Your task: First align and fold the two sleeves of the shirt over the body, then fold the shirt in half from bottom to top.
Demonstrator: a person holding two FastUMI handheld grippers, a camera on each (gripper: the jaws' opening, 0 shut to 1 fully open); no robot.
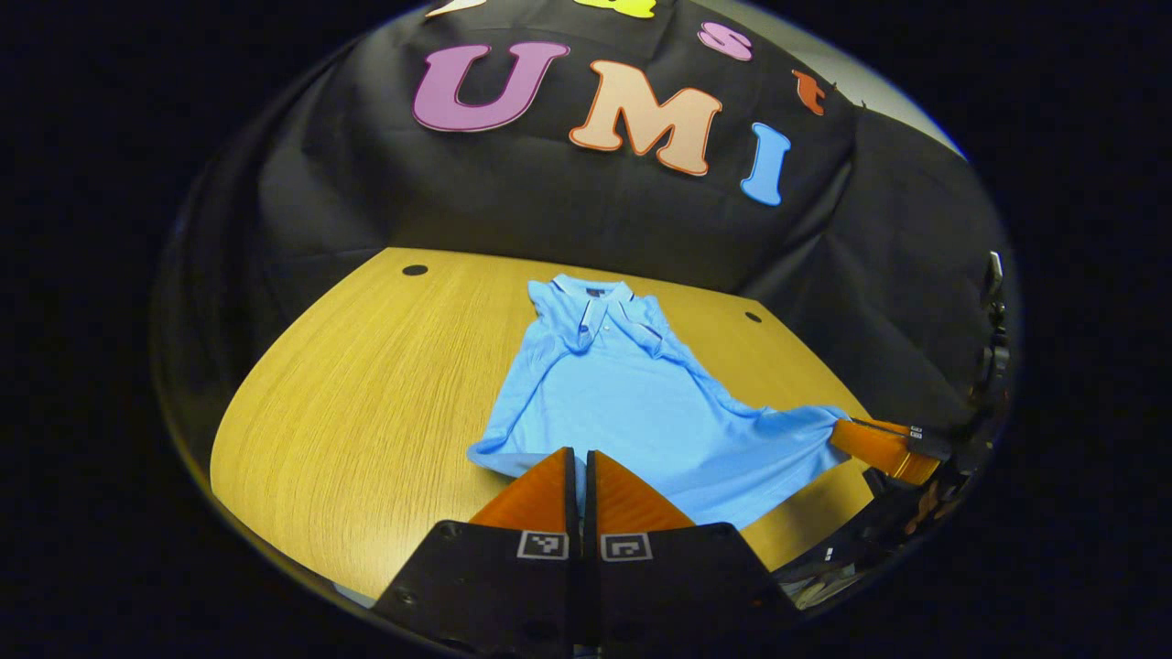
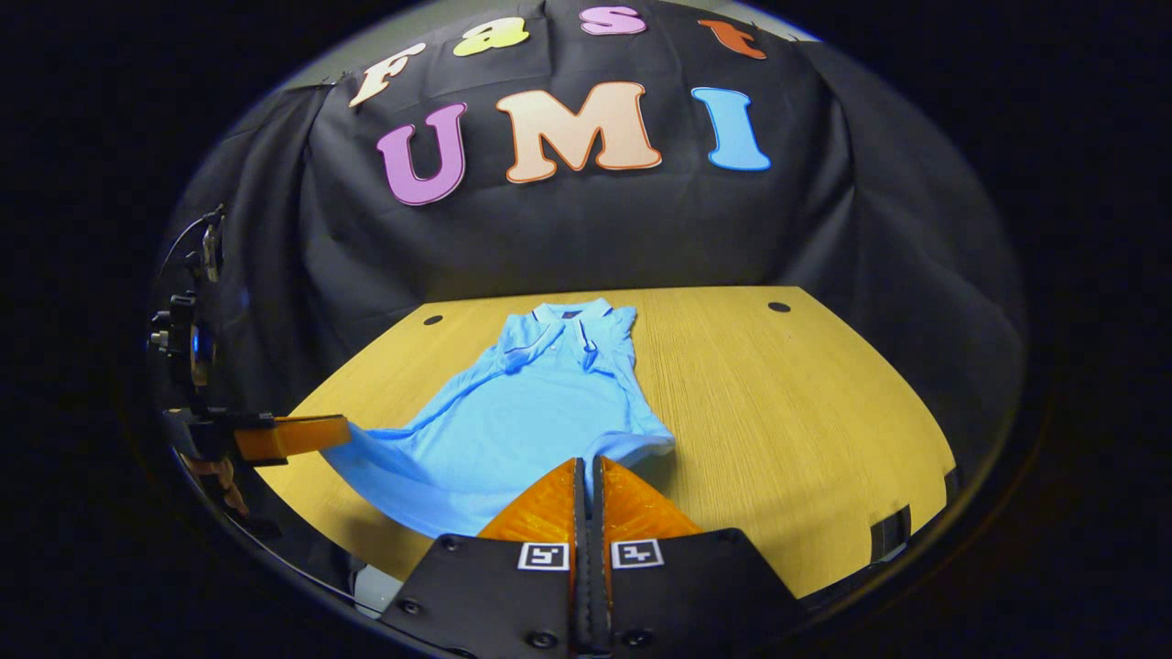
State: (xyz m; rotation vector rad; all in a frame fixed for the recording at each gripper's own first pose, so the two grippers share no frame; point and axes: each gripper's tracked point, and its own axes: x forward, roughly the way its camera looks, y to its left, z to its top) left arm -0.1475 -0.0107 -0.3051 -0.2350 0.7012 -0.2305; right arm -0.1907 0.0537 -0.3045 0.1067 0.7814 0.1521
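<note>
In the left gripper view, the left tongs (image 1: 582, 458) are closed tight on the bottom hem of the light blue polo shirt (image 1: 632, 403), which lies collar-far on the wooden tabletop (image 1: 366, 403) with its sleeves folded in. The right tongs (image 1: 847, 430) pinch the hem's other corner.

In the right gripper view, the right tongs (image 2: 587, 467) clamp the polo shirt's (image 2: 513, 412) hem, lifted slightly off the tabletop (image 2: 806, 412); the left tongs (image 2: 339, 428) grip the opposite corner.

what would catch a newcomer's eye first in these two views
A light blue polo shirt lies mid-way on the wooden table, collar toward the far wall, sleeves already folded in. The left gripper and right gripper are each shut on a bottom hem corner, lifting it.
</note>
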